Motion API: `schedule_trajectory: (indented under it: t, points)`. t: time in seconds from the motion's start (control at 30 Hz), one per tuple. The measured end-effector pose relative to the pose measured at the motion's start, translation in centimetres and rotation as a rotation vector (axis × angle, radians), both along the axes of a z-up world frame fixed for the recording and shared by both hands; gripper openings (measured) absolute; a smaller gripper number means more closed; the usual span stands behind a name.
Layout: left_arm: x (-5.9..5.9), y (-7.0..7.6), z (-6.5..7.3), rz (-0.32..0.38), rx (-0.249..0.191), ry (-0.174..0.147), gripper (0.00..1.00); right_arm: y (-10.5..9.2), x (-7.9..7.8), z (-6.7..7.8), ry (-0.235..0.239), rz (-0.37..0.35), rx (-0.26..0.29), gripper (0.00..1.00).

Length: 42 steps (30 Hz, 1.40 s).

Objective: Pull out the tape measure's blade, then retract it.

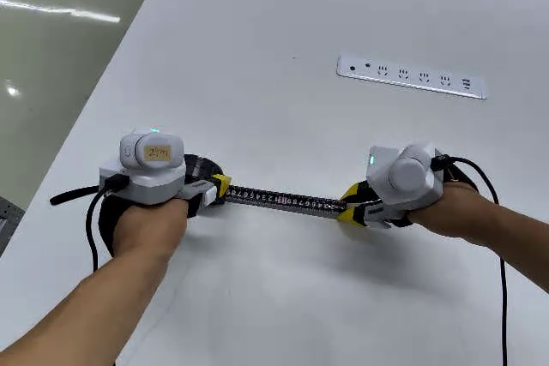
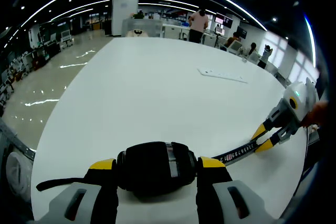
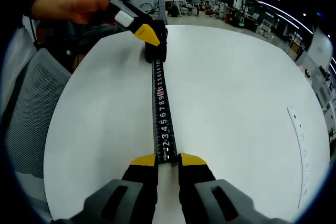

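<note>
Tape measure case (image 2: 156, 165) clamped in the jaws of the left gripper (image 1: 216, 188), down at the white worktop (image 1: 257, 57) — blade (image 3: 160, 114) stretched straight across to the right gripper (image 3: 167, 158), tip pinched between narrow jaws. Farther back, lying flat, a power strip (image 1: 412, 75).

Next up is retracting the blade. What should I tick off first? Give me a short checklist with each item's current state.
1. Left tool clamped on the tape measure case: ok.
2. Right tool pinching the blade near its end: ok.
3. Blade pulled out and running straight between the two tools: ok.
4. Blade's path over the table well apart from the power strip: ok.
5. Blade lock released on the case: cannot tell.
</note>
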<state>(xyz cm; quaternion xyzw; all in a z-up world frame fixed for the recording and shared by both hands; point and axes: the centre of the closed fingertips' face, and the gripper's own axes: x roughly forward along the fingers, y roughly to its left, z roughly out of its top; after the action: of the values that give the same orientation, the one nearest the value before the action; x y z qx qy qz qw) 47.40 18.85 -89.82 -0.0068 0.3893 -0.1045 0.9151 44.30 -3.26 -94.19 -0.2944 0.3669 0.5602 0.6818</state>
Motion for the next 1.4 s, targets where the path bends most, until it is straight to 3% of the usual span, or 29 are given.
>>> schedule_trajectory:
  t: [0.83,1.4]
  points:
    - [0.0,-0.1,0.0,-0.009,-0.001,0.010,0.57,2.6,0.5,0.1,0.018,-0.018,0.041,0.14]
    - [0.3,0.1,-0.2,-0.017,-0.003,0.010,0.56,4.3,0.4,0.0,0.010,-0.010,0.035,0.14]
